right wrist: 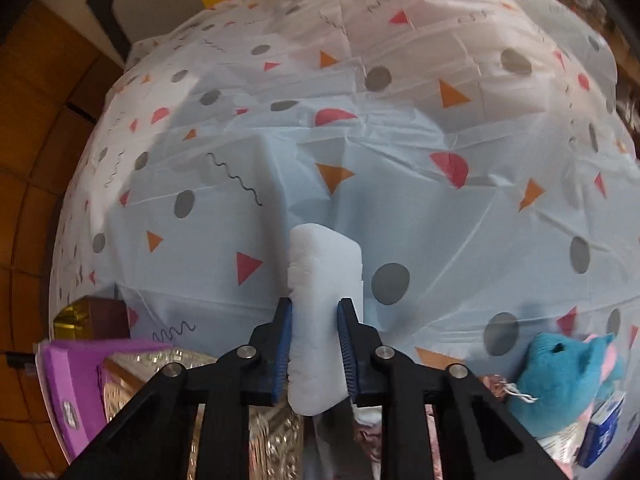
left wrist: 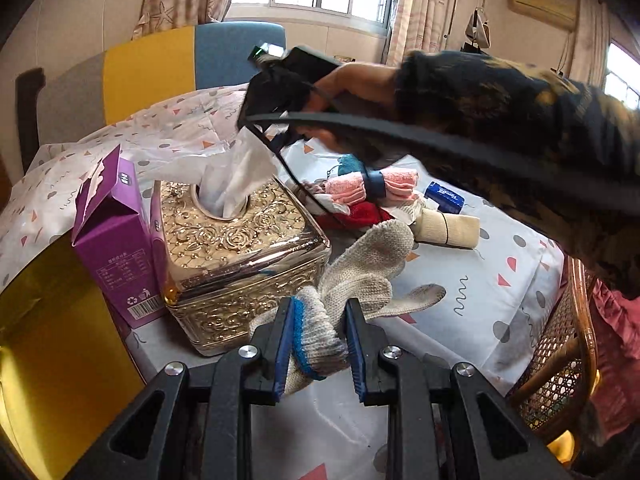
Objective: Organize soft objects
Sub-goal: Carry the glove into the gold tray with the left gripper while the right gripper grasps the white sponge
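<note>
Patterned cloth (right wrist: 400,184) covers the tabletop. Clamped in the right gripper (right wrist: 314,352) is a white foam block (right wrist: 326,304), its long axis running along the fingers and pointing away over bare cloth. The left gripper (left wrist: 320,344) is closed on the cuff of a knit glove (left wrist: 360,276), whose fingers trail away toward a pile of folded towels (left wrist: 372,190). Just left of it stand a gold tissue box (left wrist: 240,256) and a purple carton (left wrist: 116,240). Only the left view shows the person's sleeve (left wrist: 520,120); only the right view shows a teal plush toy (right wrist: 560,376).
</note>
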`<state>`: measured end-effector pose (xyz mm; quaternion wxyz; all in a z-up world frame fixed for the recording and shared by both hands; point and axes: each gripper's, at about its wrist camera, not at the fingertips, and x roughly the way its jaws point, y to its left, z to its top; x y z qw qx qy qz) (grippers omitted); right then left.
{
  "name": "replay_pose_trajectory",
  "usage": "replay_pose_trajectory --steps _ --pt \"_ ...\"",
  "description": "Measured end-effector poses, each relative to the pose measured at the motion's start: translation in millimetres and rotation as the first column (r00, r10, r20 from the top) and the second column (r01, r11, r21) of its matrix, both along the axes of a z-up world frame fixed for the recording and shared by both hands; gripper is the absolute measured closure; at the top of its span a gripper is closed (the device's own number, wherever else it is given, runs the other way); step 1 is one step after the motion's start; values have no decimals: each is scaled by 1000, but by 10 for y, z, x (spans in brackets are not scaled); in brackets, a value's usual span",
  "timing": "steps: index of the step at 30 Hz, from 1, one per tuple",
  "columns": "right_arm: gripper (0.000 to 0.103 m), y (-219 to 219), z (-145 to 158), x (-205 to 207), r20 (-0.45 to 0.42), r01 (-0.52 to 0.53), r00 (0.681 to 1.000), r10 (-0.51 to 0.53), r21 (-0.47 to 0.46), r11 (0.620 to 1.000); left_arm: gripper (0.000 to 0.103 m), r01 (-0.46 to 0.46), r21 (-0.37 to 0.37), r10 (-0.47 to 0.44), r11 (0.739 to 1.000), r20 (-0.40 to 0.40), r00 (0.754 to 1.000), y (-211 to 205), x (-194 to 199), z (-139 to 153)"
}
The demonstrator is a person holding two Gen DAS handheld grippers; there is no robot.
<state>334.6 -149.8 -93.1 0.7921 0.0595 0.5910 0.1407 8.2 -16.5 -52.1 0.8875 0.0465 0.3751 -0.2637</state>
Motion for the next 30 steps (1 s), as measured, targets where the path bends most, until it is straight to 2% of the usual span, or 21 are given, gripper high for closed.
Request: replay_pose_trajectory --steps 5,10,14,18,23,27,30 --pt "85 -459 391 -350 135 64 988 -68 36 997 78 -6 -8 6 1000 -6 1000 14 2 29" --pt "85 -972 699 -826 243 139 953 -181 180 974 78 -20 -20 20 1000 -11 1000 32 60 93" --pt "85 -1309 821 -1245 294 143 928 -229 285 948 78 -23 -66 21 998 -25 999 7 157 209" --pt "85 -1434 786 -1567 331 130 910 -248 340 931 78 -16 -123 11 992 -40 999 -77 301 397" --pt "85 -1415 523 -1739 310 151 909 -278 378 914 78 -78 -201 67 976 -61 996 -79 750 706" --pt "85 -1351 236 -1774 269 161 923 -275 378 912 78 -195 -231 192 953 -33 981 158 1153 970" --pt "85 -1262 157 -1767 271 148 933 -235 308 940 78 -291 -250 301 924 2 954 533 1356 1136"
